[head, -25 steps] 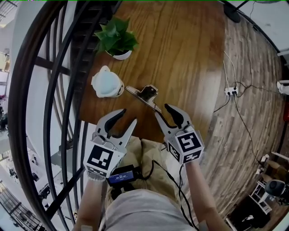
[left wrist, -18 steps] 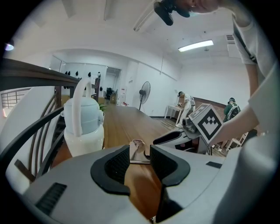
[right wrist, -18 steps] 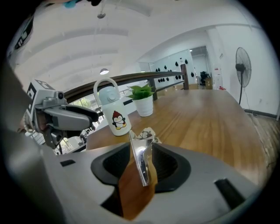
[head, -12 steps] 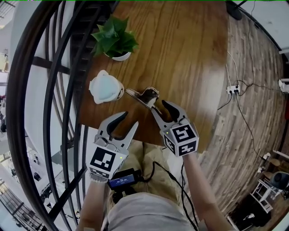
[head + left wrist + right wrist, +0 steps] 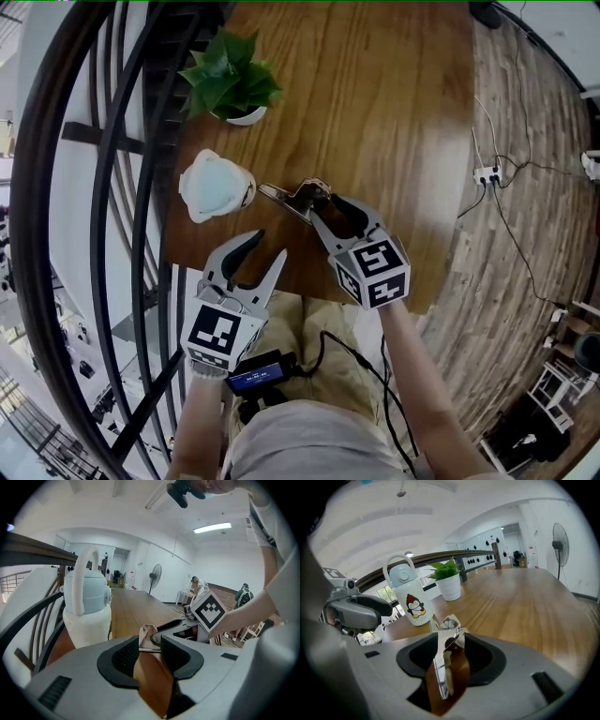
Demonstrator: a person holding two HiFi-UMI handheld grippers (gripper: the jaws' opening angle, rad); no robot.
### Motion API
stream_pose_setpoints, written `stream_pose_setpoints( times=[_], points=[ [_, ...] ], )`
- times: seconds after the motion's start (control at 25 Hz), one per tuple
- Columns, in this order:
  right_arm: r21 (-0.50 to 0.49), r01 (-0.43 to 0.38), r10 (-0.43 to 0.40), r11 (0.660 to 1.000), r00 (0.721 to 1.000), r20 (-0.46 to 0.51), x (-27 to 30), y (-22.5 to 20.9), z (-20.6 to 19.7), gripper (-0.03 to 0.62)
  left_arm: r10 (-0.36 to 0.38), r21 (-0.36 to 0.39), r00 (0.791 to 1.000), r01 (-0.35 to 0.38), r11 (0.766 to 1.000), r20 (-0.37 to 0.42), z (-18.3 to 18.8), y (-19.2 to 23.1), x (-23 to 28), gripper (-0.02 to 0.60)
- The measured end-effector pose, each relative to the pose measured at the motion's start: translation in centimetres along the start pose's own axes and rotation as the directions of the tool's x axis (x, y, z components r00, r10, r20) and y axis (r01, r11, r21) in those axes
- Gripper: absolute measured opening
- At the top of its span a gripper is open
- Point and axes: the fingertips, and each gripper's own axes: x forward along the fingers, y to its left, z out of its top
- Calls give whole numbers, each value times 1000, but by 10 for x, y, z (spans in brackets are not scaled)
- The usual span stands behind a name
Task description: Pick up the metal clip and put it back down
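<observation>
A brown wooden table (image 5: 375,112) is filling the middle of the head view. A small green plant in a white pot (image 5: 230,80) is standing at its far left. Nearer, also by the left edge, a white and pale blue bottle (image 5: 214,185) with a carrying loop is standing upright; a penguin picture is showing on its side. Dark curved railing bars (image 5: 56,187) are sweeping down the left, beside the table. To the right, plank flooring (image 5: 525,187) is running past, with a white power strip (image 5: 487,174) lying on it and thin cables trailing from it. Far off, a pedestal fan (image 5: 155,572) is standing against a white wall, and a ceiling light (image 5: 212,527) is glowing.
</observation>
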Motion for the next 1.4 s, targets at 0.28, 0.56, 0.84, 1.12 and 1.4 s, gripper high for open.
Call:
stream_pose_setpoints(
  times=[0.28, 0.56, 0.84, 1.12, 1.4],
  points=[
    [-12, -22, 22, 1000, 1000, -11, 11, -1, 2, 167, 0, -5, 1000, -1, 1000, -20, -5, 5, 3, 147],
    [-23, -61, 61, 998, 998, -12, 11, 3, 2, 124, 0, -9, 1000, -1, 1000, -32, -10, 7, 7, 147],
    [13, -68, 68, 998, 997, 19, 7, 6, 4, 94, -10, -8, 999, 10, 1000, -45, -13, 7, 11, 147],
    [30, -68, 66, 997, 997, 51, 3, 5, 9, 65, -18, -49, 999, 15, 999, -49, -17, 9, 16, 147],
    [65, -81, 76, 995, 994, 73, 0, 3, 10, 55, -69, -186, 995, 54, 981, -71, -27, 8, 30, 147]
  ],
)
